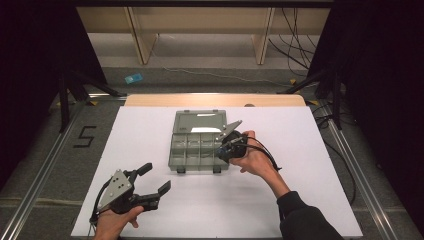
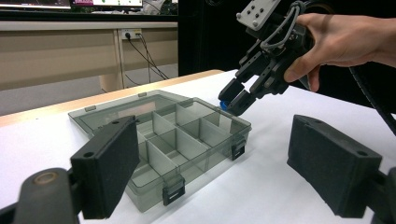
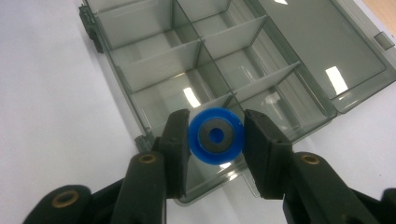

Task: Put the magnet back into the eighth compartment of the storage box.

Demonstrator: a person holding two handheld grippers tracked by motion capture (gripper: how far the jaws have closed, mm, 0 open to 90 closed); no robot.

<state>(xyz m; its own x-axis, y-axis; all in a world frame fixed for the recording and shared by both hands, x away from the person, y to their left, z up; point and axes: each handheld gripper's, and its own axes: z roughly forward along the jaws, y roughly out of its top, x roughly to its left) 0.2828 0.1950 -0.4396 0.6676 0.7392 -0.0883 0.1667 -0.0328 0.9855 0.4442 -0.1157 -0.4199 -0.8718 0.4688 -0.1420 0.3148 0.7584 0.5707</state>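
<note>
A clear grey compartment box (image 1: 195, 145) lies open mid-table, its lid (image 1: 199, 121) folded back flat. The box (image 2: 187, 140) has several empty cells. My right gripper (image 1: 223, 148) hovers over the box's right front corner, shut on a small blue round part (image 3: 215, 136) with a grey ring and a centre hole. That blue part (image 2: 224, 104) peeks out between the right gripper's fingers in the left gripper view. My left gripper (image 1: 156, 179) is held low near the table's front left, open, with nothing between its jaws, pointed toward the box.
A white sheet (image 1: 300, 150) covers the table, with a wooden edge (image 1: 215, 100) at the far side. Metal rails (image 1: 45, 165) run along both sides. Beyond the table stand wooden legs and cables (image 1: 295, 50) on the floor.
</note>
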